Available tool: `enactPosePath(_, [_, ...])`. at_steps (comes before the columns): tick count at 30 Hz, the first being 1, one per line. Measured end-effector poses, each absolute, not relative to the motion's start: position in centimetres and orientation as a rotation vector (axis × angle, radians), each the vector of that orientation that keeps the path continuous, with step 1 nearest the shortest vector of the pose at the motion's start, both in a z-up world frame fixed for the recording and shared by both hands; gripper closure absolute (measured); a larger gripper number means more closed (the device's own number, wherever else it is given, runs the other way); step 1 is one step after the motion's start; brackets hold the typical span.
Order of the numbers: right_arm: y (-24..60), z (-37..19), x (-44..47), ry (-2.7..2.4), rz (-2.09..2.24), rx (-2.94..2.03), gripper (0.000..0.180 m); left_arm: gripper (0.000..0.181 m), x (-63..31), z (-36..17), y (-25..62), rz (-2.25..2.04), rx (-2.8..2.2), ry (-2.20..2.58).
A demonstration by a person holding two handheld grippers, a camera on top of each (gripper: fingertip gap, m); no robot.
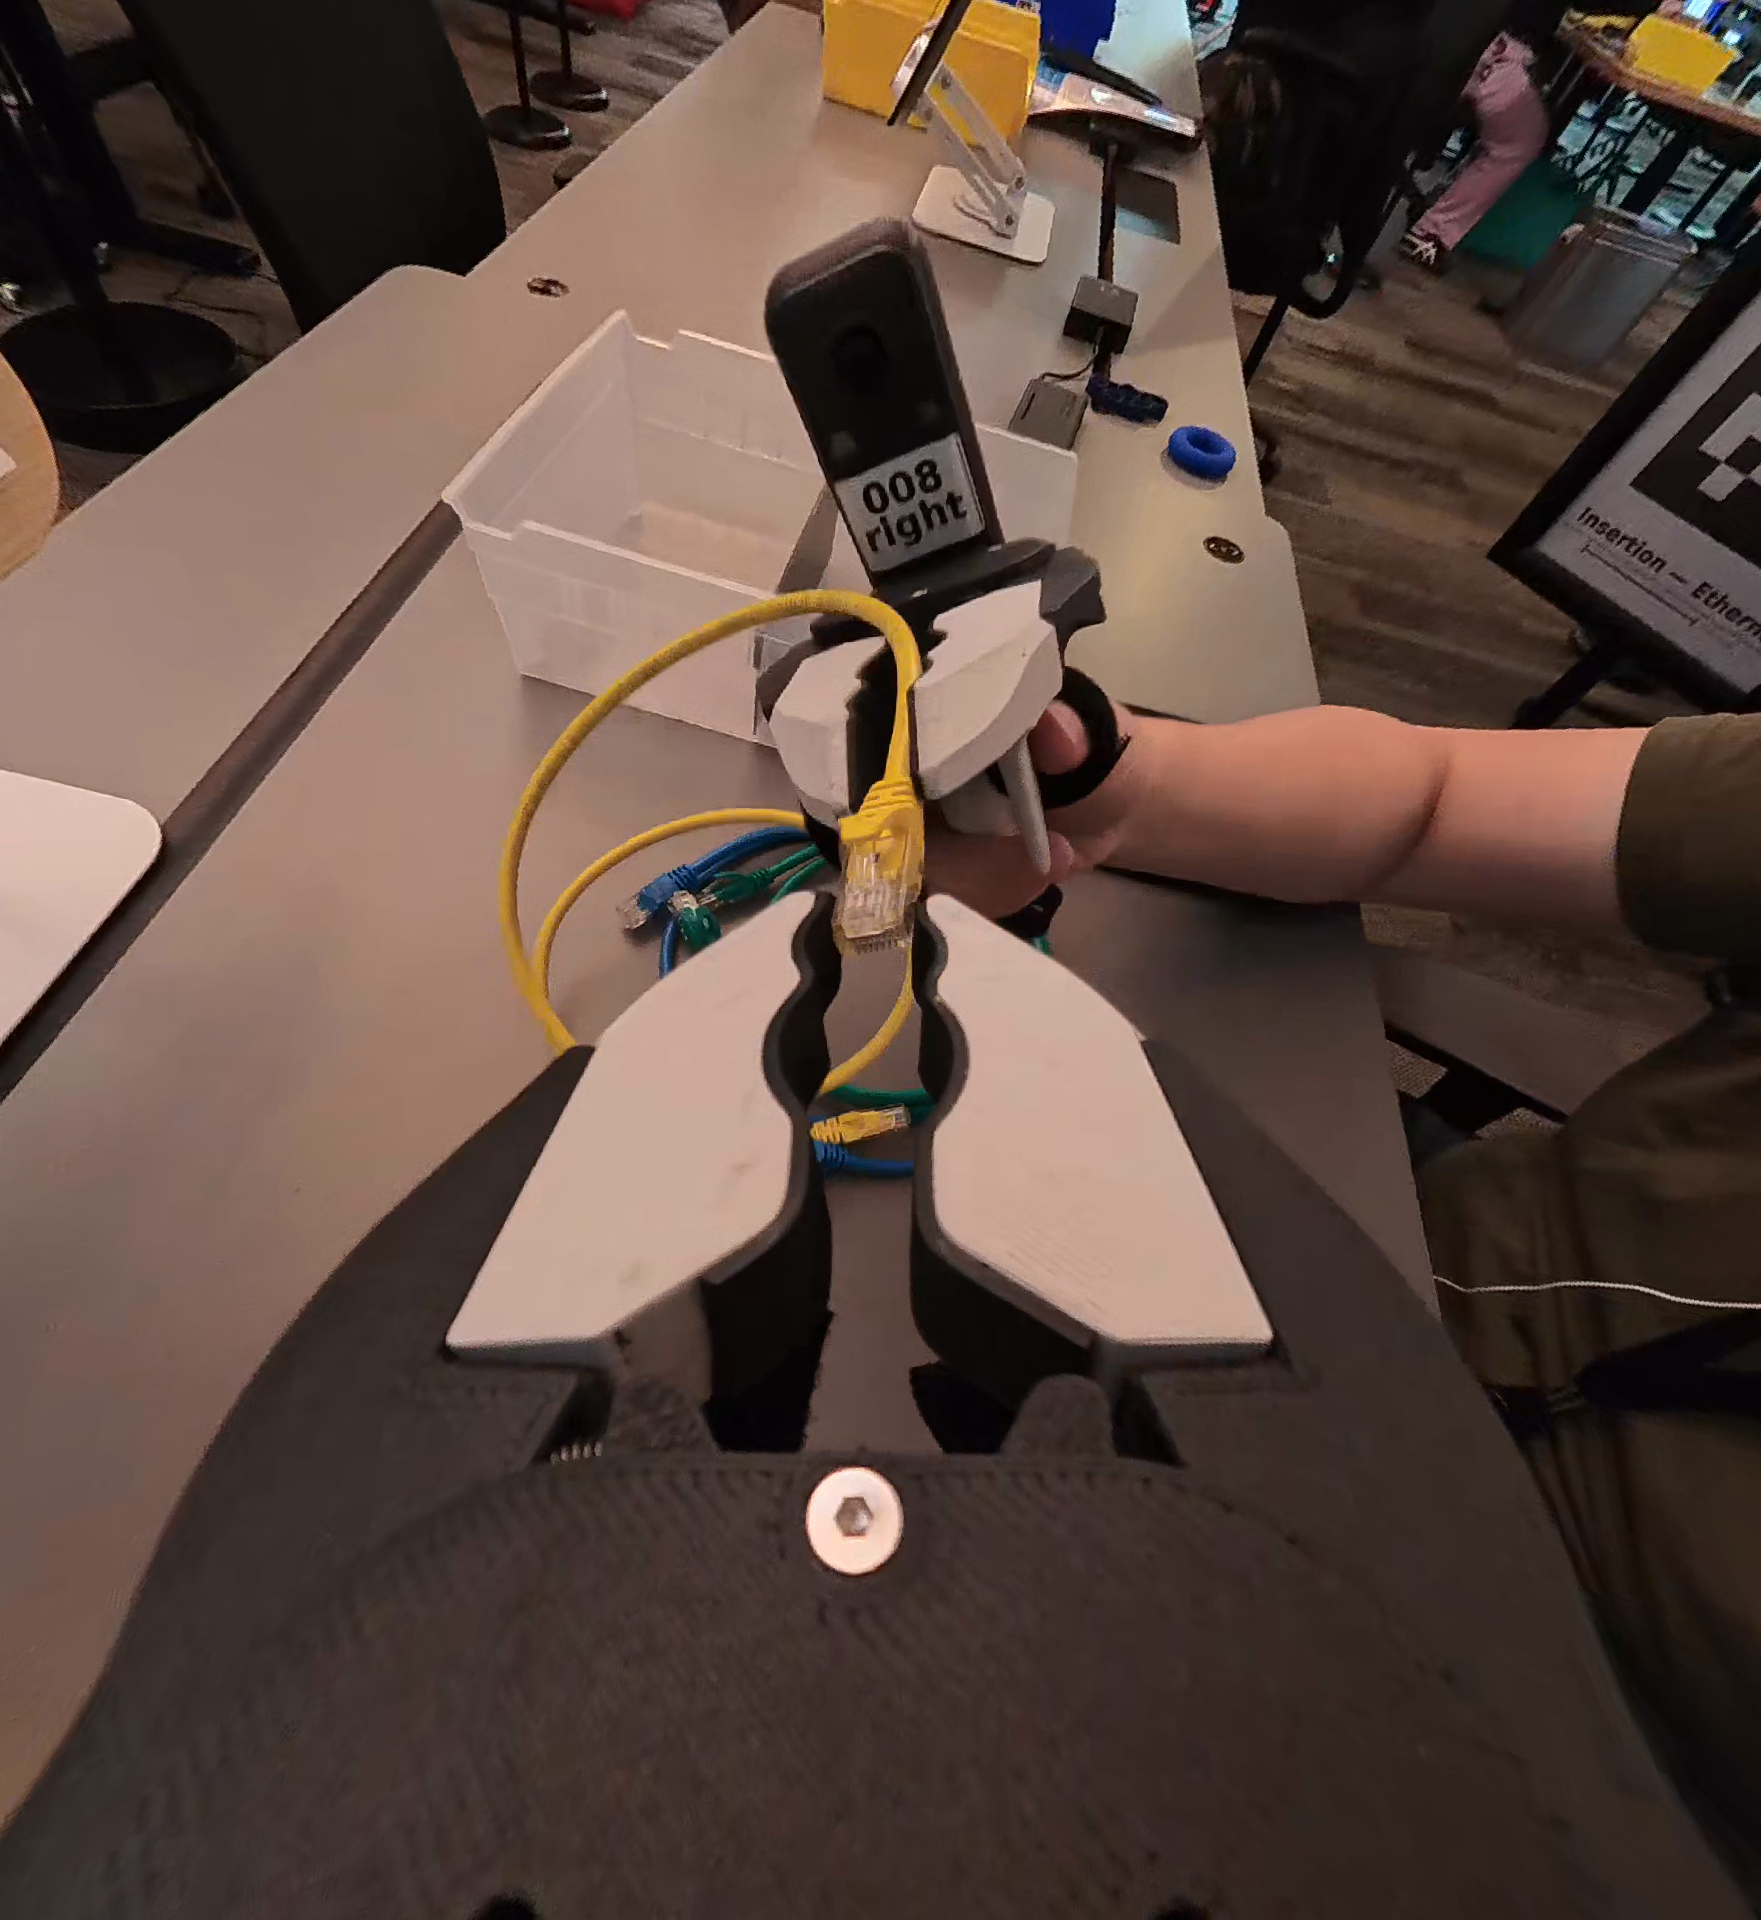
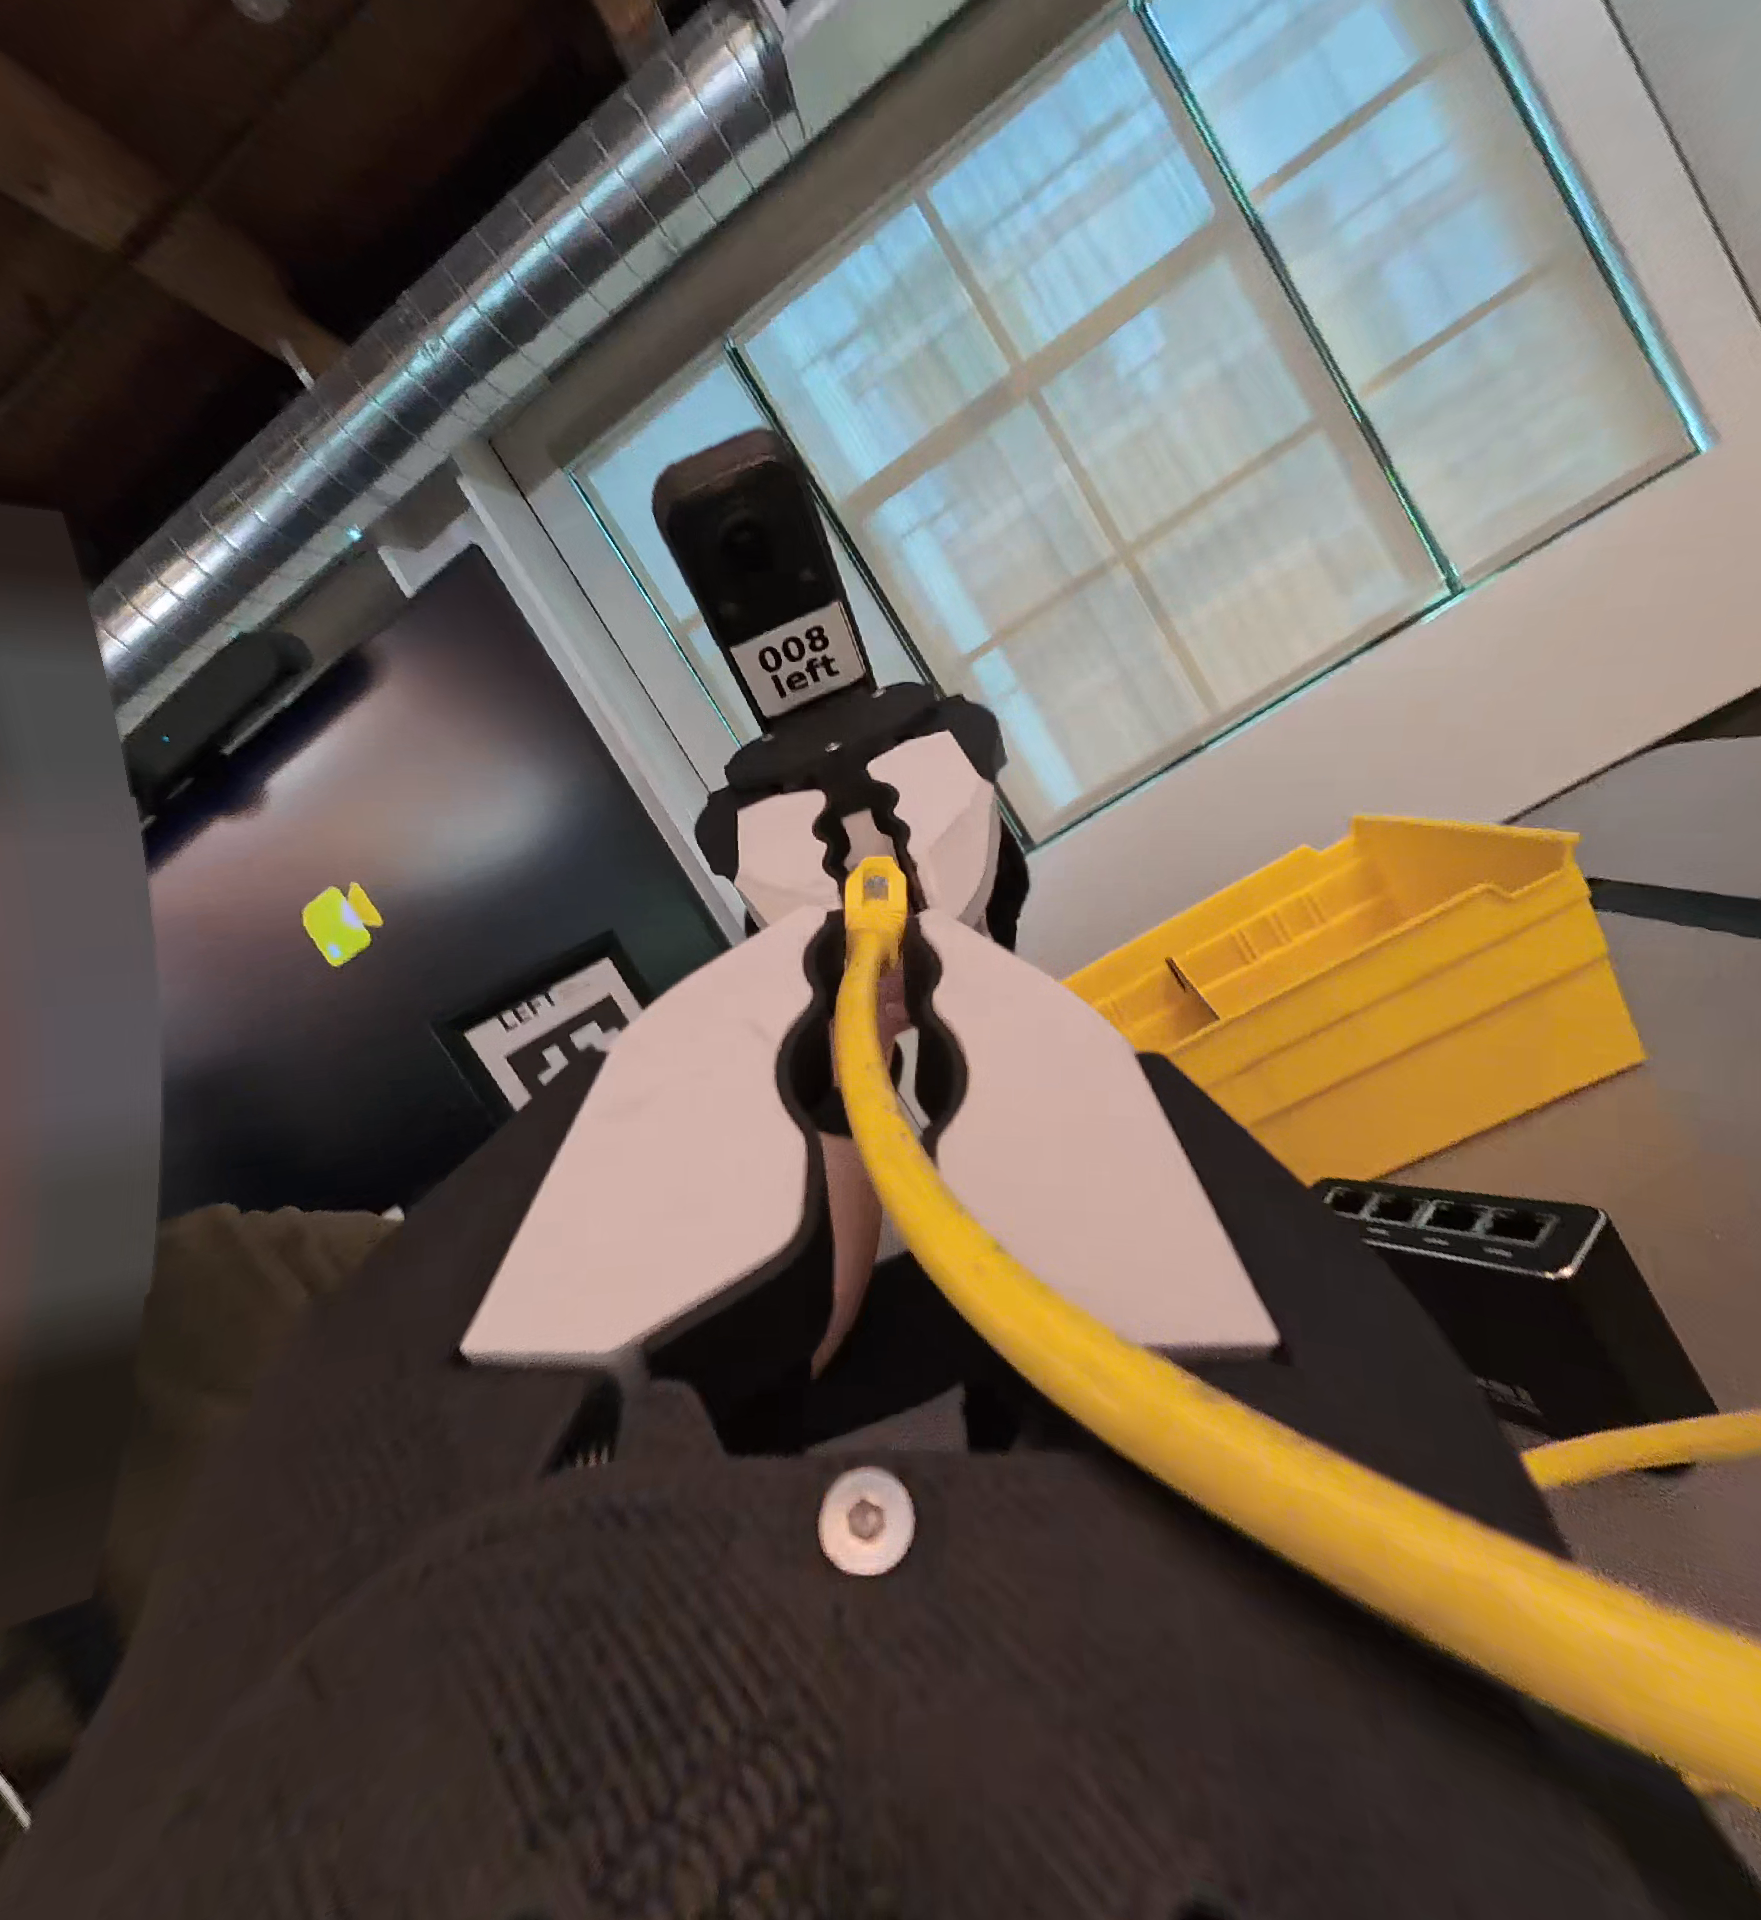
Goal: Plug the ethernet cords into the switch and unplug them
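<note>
My right gripper (image 2: pixel 874 930) is shut on a yellow ethernet cord (image 2: pixel 1011 1247) just behind its plug (image 2: pixel 876 885). The cord runs back over the gripper's body. In the left wrist view the right gripper (image 1: pixel 891 790) faces me and holds the yellow plug (image 1: pixel 876 868) pointing at my left gripper (image 1: pixel 873 920). The left gripper's fingertips (image 1: pixel 943 930) sit tight on either side of the plug's clear end. The left gripper (image 2: pixel 860 852) also shows in the right wrist view. The black switch (image 2: pixel 1478 1247) lies on the table to the right, its ports facing up and empty.
Blue and green cords (image 1: pixel 710 894) and the yellow cord's other plug (image 1: pixel 860 1127) lie on the grey table (image 1: pixel 336 1039). A clear bin (image 1: pixel 647 520) stands behind them. A yellow bin (image 2: pixel 1375 987) sits beyond the switch. A person's arm (image 1: pixel 1323 800) reaches in from the right. The tips of both grippers are at nearly the same place.
</note>
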State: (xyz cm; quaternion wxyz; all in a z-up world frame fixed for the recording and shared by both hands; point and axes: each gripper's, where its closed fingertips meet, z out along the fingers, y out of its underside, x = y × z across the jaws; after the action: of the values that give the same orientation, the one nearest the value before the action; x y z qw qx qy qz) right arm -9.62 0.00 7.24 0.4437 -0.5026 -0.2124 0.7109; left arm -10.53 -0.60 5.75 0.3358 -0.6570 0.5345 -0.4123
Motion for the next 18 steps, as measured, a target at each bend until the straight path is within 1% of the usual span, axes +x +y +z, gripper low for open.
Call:
enactPosePath(7, [-0.17, 6.4, -9.87, -0.647, 1.69, -1.37, 0.168, 0.168, -10.44, 5.27, -0.54, -1.085, -1.739, 1.399])
enactPosePath(16, [-0.08, 6.67, -9.66, -0.653, 1.643, -1.357, 0.169, 0.168, -10.24, 5.23, -0.66, -1.044, -1.704, 1.425])
enactPosePath(17, [-0.02, 6.68, -9.59, -0.649, 1.645, -1.364, 0.169, 0.165, -10.26, 5.33, -0.44, -1.005, -1.688, 1.424])
enactPosePath(18, [0.09, 6.66, -9.52, -0.642, 1.646, -1.372, 0.169, 0.149, -10.32, 5.41, 0.02, -0.933, -1.669, 1.416])
